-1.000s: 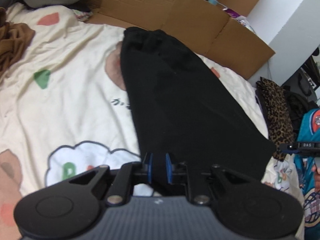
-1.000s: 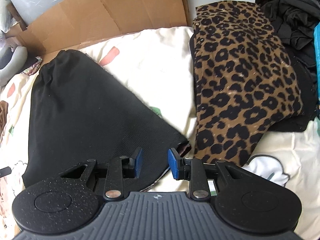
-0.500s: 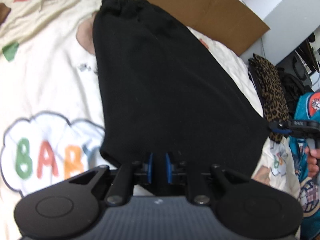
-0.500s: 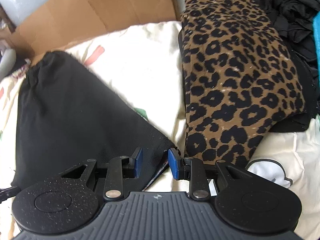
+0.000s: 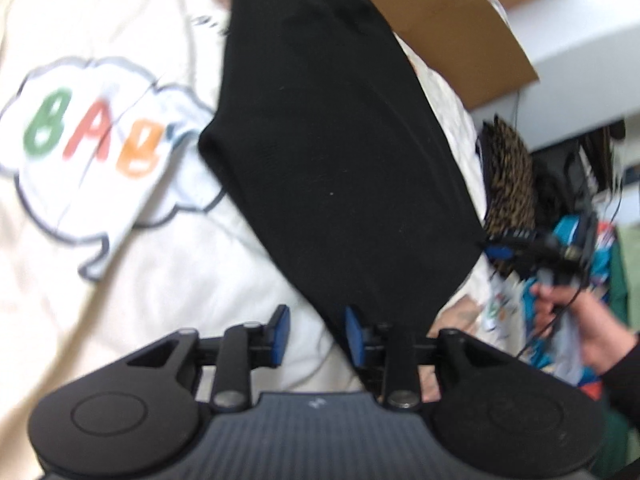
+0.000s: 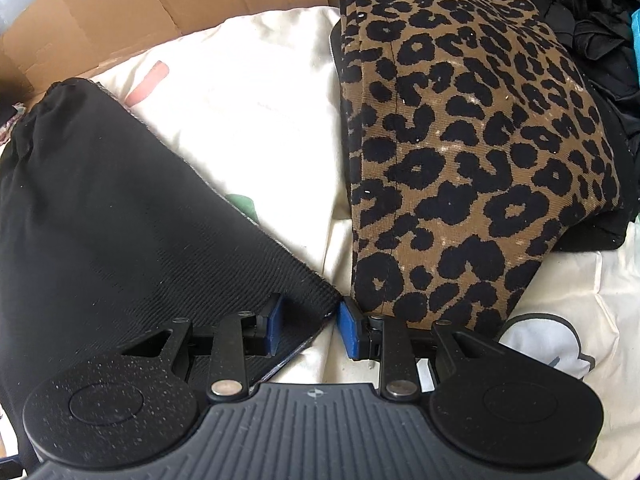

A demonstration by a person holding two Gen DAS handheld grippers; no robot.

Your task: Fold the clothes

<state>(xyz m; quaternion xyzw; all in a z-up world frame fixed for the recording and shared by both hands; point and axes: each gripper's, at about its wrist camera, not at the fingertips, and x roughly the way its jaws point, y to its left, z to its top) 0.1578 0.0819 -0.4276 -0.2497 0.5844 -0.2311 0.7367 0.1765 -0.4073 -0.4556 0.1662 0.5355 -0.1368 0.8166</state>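
A black garment (image 5: 332, 140) lies flat on the cream printed bed sheet (image 5: 120, 260), narrow end far, wide hem near. My left gripper (image 5: 316, 336) hovers at the hem's near left corner. Its jaws are opening, with mostly sheet between them and the black edge beside the right pad (image 5: 354, 340). In the right wrist view the black garment (image 6: 120, 220) ends in a corner that lies loose between the parted pads of my right gripper (image 6: 308, 328), unpinched. The right gripper (image 5: 500, 250) also shows in the left wrist view, held by a hand (image 5: 560, 308).
A folded leopard-print garment (image 6: 460, 160) lies right of the black one, with a strip of sheet (image 6: 260, 120) between. Flattened cardboard (image 6: 140, 8) stands along the bed's far side. Dark clothes (image 6: 592, 20) are piled at the far right.
The left gripper's jaws, shut on the black hem before, have parted and the fabric lies free. Both grippers have sunk toward the bed. The right gripper's gap is unchanged.
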